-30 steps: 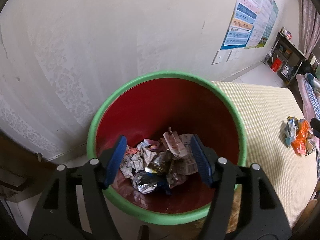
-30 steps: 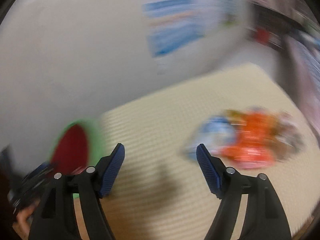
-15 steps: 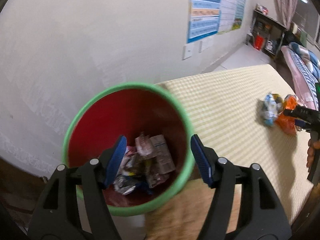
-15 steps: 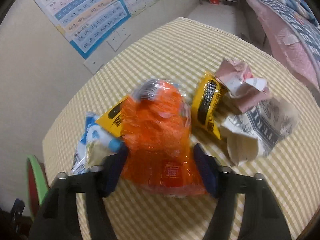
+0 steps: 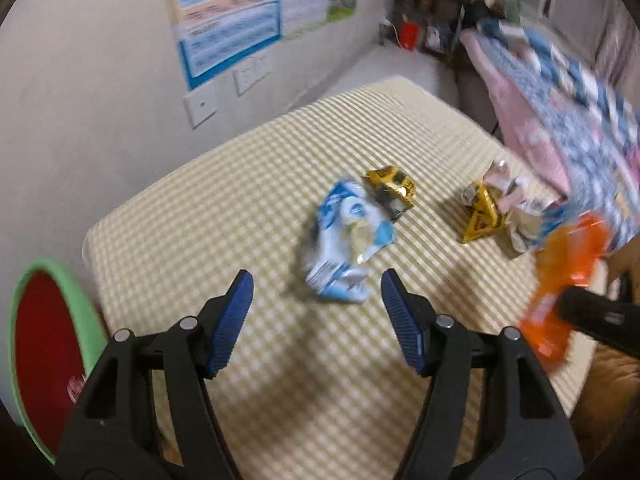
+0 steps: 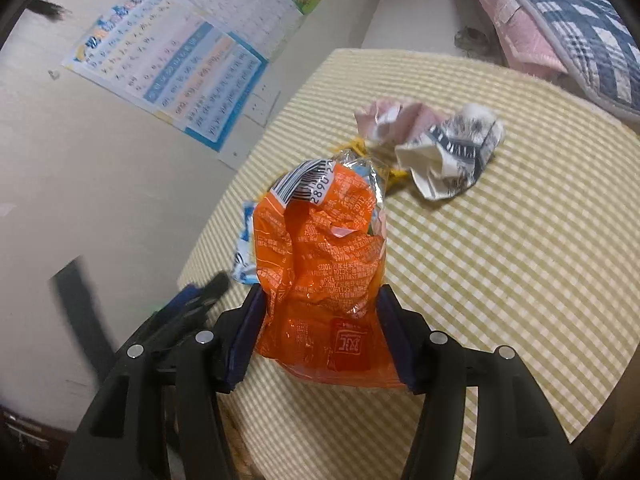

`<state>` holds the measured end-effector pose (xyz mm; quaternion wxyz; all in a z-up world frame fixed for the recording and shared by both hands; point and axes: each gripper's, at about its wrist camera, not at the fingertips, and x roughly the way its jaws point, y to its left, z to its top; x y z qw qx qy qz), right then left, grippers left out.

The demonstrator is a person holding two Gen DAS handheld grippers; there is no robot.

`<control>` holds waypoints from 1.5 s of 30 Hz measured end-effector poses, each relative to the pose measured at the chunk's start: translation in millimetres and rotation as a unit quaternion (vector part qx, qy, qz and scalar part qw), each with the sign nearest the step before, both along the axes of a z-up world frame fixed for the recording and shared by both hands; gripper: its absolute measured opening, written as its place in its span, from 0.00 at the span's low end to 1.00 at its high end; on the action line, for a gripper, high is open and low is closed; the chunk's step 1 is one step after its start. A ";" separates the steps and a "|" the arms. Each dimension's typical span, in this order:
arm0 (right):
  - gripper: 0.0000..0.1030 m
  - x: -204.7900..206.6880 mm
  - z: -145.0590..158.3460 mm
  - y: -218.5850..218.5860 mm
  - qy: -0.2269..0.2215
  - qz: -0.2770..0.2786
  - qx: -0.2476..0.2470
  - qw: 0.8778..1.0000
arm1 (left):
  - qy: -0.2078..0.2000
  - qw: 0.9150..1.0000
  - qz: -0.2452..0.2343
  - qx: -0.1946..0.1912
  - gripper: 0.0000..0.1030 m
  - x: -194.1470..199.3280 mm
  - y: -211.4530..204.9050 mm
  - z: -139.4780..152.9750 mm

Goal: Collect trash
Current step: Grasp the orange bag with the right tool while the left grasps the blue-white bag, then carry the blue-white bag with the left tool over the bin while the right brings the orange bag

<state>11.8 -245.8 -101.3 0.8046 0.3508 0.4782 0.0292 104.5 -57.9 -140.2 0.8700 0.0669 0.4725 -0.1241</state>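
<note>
My right gripper (image 6: 320,332) is shut on an orange snack bag (image 6: 320,272) and holds it above the checked table (image 6: 500,240); the bag also shows in the left wrist view (image 5: 560,276). My left gripper (image 5: 316,320) is open and empty, just short of a blue-and-white wrapper (image 5: 344,240). Two yellow wrappers (image 5: 392,188) (image 5: 480,216) and crumpled paper (image 6: 448,156) lie on the table. The red bin with a green rim (image 5: 52,356) stands at the table's left end.
A wall with posters (image 5: 228,12) and sockets runs behind the table. A bed with a pink and blue quilt (image 5: 560,92) lies to the right. A dark shelf (image 5: 424,28) stands at the far back.
My left gripper swung from over the bin to the table, facing the blue-and-white wrapper. My right gripper closed on the orange bag and lifted it.
</note>
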 end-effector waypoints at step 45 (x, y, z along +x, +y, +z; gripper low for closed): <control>0.55 -9.5 65.6 123.5 -0.128 0.143 -0.158 0.969 | -0.072 0.993 0.090 -0.023 0.26 -85.8 111.3 71.9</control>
